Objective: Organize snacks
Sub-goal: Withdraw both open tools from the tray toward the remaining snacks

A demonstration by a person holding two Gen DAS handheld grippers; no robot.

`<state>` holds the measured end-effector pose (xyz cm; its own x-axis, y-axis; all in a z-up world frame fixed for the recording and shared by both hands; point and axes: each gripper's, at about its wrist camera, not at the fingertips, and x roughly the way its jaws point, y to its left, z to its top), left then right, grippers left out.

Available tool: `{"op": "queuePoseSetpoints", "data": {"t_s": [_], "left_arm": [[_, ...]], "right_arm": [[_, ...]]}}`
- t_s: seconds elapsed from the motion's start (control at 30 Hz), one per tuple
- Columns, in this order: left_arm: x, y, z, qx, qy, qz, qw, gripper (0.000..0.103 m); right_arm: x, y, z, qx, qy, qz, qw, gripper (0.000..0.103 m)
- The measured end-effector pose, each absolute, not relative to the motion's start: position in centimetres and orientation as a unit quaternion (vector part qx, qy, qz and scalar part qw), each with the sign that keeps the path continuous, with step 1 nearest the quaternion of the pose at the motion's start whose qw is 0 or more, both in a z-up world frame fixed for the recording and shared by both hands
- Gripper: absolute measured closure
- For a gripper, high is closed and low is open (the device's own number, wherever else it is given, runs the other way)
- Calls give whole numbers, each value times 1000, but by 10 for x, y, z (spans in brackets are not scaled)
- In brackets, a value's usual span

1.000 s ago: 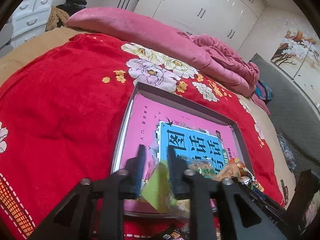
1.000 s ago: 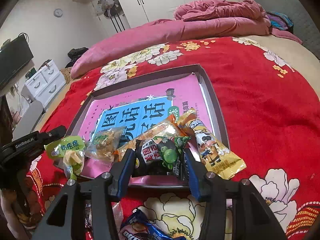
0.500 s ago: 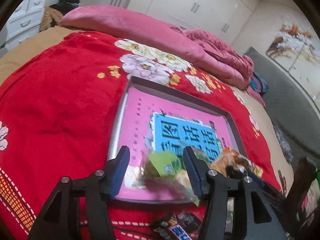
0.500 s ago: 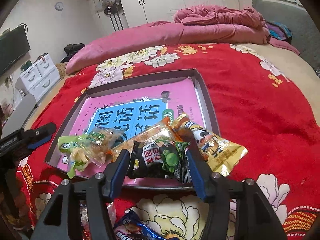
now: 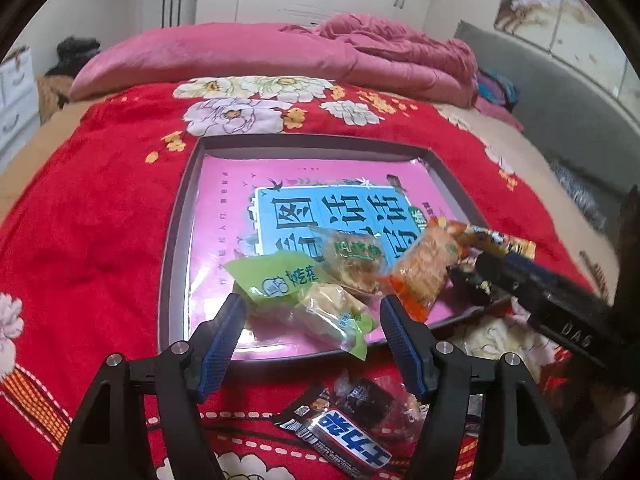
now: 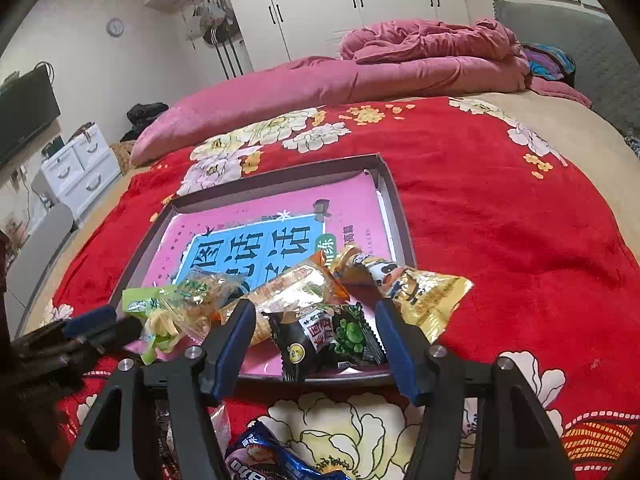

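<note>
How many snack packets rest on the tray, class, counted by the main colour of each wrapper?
green packet: 1
clear packet: 1
orange packet: 1
black packet: 1
gold packet: 1
Total: 5

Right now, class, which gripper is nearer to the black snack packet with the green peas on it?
Right. The black pea packet lies between the open right gripper fingers. The left gripper sits further left, open around the green packet.

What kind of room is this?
Most likely a bedroom: a red flowered blanket covers a bed, a long pink pillow lies at its far side, and white wardrobe doors line the wall.
</note>
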<state>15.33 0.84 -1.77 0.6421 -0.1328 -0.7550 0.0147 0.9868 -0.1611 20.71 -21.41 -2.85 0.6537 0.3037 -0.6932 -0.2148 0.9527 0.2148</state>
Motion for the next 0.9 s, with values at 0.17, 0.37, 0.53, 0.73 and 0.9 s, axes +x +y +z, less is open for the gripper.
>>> {"op": "queuePoseSetpoints", "data": {"t_s": [0.17, 0.37, 0.53, 0.73, 0.9], "left_arm": [[158, 5, -25, -58, 433, -27, 899, 32], [164, 15, -33, -67, 444, 3, 894, 29], [171, 21, -39, -66, 450, 28, 890, 29], [173, 30, -42, -92, 451, 27, 887, 29], [170, 35, -38, -122, 441, 12, 889, 26]], "right_arm": [[205, -215, -28, 56, 390, 144, 908, 39], [204, -215, -27, 57, 388, 143, 908, 39], [204, -214, -27, 57, 388, 143, 909, 39], [204, -214, -26, 55, 389, 143, 908, 39], [204, -213, -25, 55, 388, 146, 909, 36]]}}
